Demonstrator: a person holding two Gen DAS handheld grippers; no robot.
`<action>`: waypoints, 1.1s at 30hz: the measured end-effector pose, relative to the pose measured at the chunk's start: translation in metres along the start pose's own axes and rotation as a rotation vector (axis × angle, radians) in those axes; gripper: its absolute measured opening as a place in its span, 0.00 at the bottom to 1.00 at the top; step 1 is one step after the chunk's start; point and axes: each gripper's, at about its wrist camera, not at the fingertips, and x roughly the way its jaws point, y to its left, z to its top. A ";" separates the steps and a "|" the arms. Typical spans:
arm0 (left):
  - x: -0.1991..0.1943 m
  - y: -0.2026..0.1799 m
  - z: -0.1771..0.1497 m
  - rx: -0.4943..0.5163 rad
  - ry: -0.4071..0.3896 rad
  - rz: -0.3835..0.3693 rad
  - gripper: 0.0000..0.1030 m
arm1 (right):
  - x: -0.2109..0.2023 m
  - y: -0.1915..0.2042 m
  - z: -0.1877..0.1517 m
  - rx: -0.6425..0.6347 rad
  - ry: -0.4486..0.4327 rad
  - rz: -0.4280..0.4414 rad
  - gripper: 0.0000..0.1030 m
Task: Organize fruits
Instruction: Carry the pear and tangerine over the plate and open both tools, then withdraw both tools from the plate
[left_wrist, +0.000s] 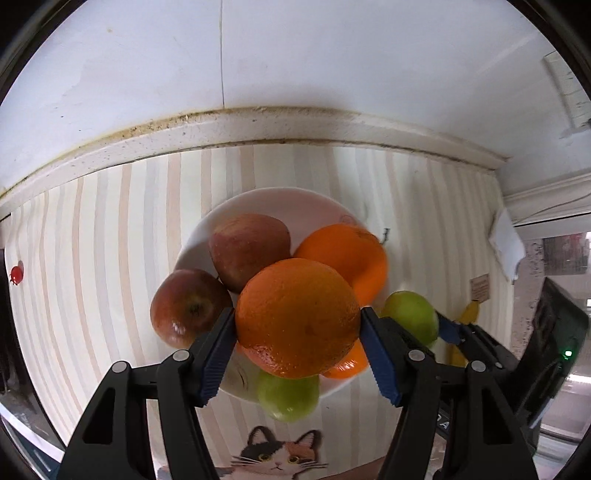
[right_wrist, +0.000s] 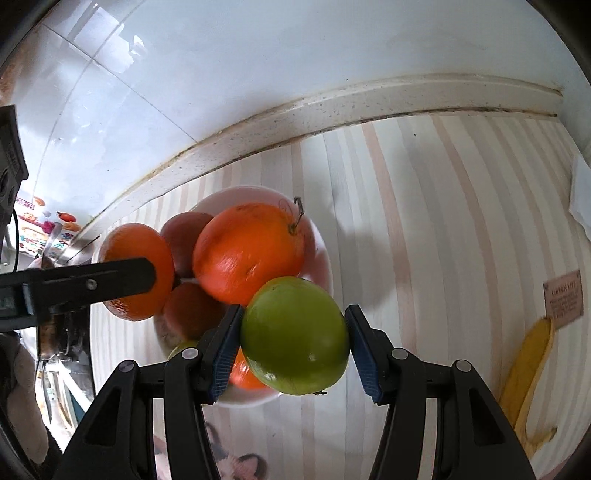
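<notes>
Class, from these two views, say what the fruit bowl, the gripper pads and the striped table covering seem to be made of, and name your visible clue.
Fruit bowl: probably glazed ceramic, as it is white, smooth and faintly glossy.
Gripper pads: likely rubber or soft plastic; they are blue, matt and finely ribbed.
Striped table covering: seemingly printed vinyl or oilcloth, lying flat with a slight sheen, though cloth is possible.

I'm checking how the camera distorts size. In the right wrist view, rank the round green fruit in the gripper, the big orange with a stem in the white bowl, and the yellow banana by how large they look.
1. Round green fruit and big stemmed orange: alike, and the green one is nearer the camera, so unranked.
2. Yellow banana: smallest.
</notes>
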 end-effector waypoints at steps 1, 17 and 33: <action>0.004 0.000 0.000 0.000 0.012 0.008 0.62 | 0.004 0.001 -0.001 -0.004 0.003 -0.005 0.57; 0.013 -0.005 -0.008 0.001 0.005 0.048 0.77 | 0.014 0.000 0.001 0.010 0.002 0.024 0.68; -0.016 -0.006 -0.016 -0.011 -0.091 0.055 0.88 | 0.000 0.002 0.002 0.014 0.002 -0.024 0.93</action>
